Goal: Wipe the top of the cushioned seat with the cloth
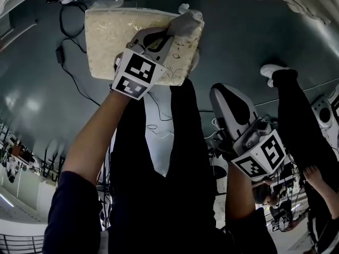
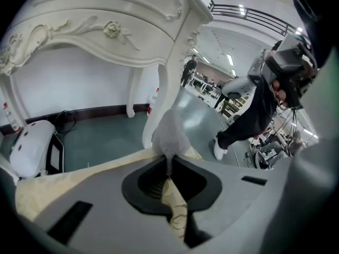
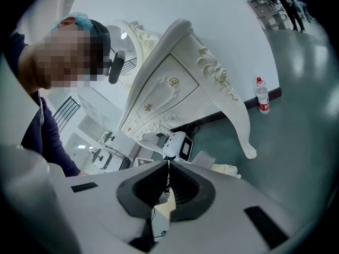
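Cushioned seat (image 1: 111, 41): left tongs (image 2: 169, 162) pinch cloth (image 2: 170, 134); right tongs (image 3: 168, 165) seemingly closed.

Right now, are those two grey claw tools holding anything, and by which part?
The left gripper pinches a bunched pale grey cloth by its gathered end, over the cream patterned cushioned seat. The right gripper is shut, holding nothing.

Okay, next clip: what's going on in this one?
A person is working with two handheld claws. The left claw is shut on a grey cloth and holds it at one corner of the cream seat, so wiping looks to be under way. The right claw is shut on nothing and hangs off to the side over the floor, clear of the seat.
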